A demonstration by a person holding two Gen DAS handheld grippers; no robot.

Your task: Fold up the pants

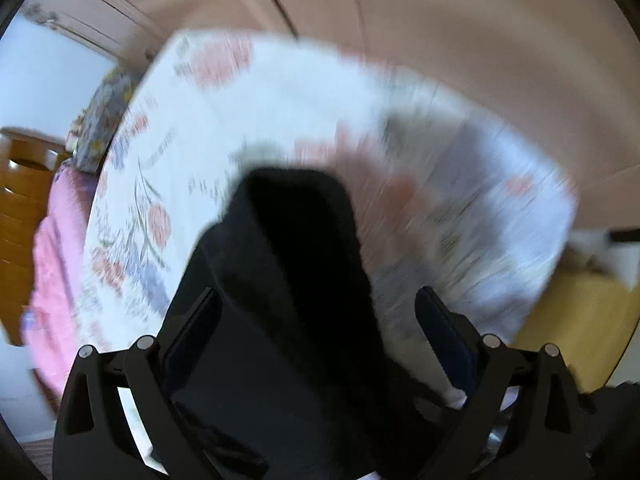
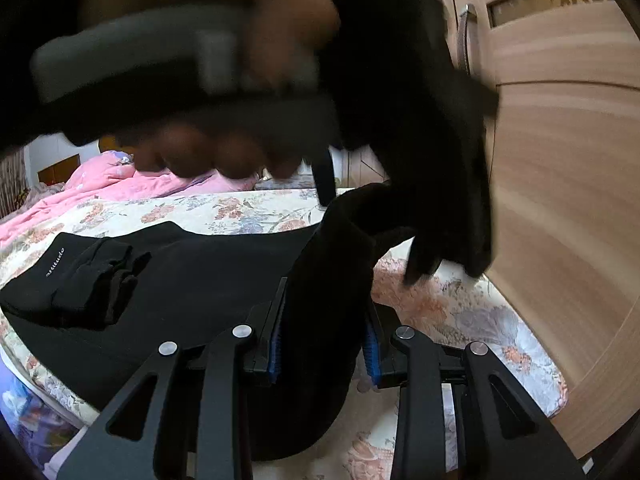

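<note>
Right up close, our right gripper (image 2: 324,320) has its blue ribbed pads pinched on a raised fold of the black pants (image 2: 192,280), which lie soft and matte on the bed (image 2: 472,312). Their long axis seems to run from the waistband at left, with small white lettering, across to the bunched end at right. Our left gripper (image 1: 316,320) points down with its jaws spread wide; dark cloth sits between them, but the pads don't seem to press it. That view is badly smeared. We see a hand (image 2: 224,80) gripping the grey handle above. The bedcover is floral, next to a rumpled pink blanket (image 2: 120,184).
</note>
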